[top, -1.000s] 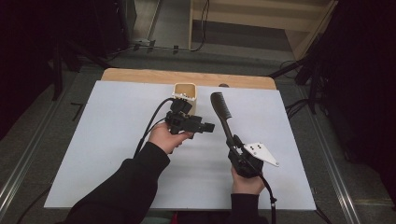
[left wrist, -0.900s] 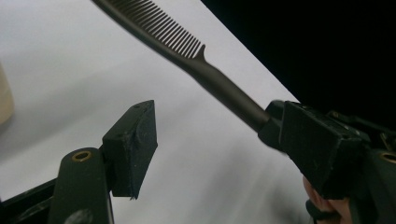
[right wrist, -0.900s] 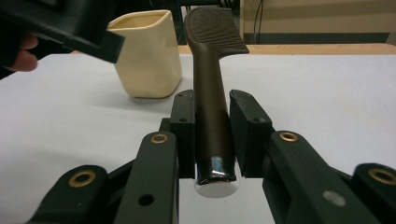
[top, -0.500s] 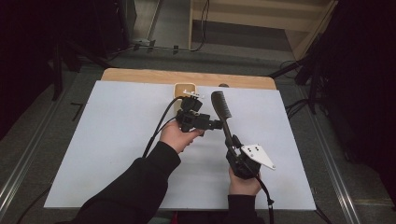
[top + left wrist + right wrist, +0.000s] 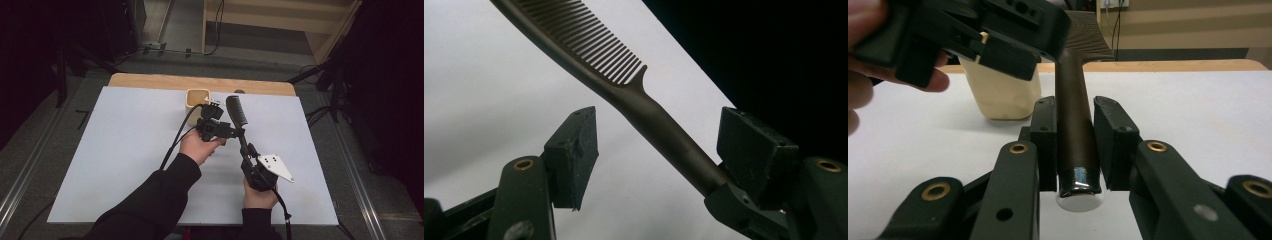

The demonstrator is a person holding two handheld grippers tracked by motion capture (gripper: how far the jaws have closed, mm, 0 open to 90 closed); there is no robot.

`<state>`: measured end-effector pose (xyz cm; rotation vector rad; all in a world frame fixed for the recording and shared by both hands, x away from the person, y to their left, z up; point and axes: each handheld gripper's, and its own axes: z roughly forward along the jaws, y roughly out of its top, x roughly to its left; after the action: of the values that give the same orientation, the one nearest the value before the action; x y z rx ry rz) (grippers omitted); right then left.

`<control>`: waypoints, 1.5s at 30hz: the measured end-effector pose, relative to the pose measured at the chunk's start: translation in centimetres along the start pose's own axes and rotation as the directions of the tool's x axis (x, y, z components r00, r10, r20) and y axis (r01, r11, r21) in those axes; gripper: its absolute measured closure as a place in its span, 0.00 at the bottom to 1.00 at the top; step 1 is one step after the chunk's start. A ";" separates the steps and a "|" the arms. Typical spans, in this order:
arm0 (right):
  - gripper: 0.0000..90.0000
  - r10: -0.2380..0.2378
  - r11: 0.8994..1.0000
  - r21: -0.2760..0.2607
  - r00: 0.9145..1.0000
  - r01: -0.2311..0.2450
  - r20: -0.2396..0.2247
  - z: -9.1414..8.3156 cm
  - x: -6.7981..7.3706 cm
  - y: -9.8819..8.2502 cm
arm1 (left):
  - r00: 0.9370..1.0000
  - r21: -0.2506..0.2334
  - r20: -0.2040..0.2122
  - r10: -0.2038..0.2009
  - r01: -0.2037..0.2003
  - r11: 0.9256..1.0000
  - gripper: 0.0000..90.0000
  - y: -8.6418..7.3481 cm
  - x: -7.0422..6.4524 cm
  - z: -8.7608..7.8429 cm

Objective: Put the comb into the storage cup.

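Right tongs (image 5: 1074, 150) clamp comb (image 5: 589, 47) handle; left tongs (image 5: 659, 150) spread wide around it, untouched

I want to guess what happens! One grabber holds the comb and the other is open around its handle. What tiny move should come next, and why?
Probably the left gripper should close on the comb. Its jaws stand open with the comb's handle passing between them, close to one pad and clear of the other, while the right gripper is shut on the handle's end. Closing would let both hold it, perhaps to pass it toward the cream cup.

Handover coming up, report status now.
Right gripper shut on comb handle. Left gripper open, jaws astride the handle, not gripping. Beige cup just beyond, nothing blocking.
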<state>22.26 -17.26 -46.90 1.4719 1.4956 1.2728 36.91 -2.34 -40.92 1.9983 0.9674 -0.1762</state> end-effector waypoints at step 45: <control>0.78 0.039 0.999 -0.021 0.999 -0.040 -0.033 0.1 0.1 -0.2 | 0.987 0.037 0.092 -0.132 0.129 0.991 0.72 -0.1 -0.3 1.8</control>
<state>22.30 -17.06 -47.12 1.4798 1.4756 1.3385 37.05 -3.87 -41.99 1.9372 1.0412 -0.3566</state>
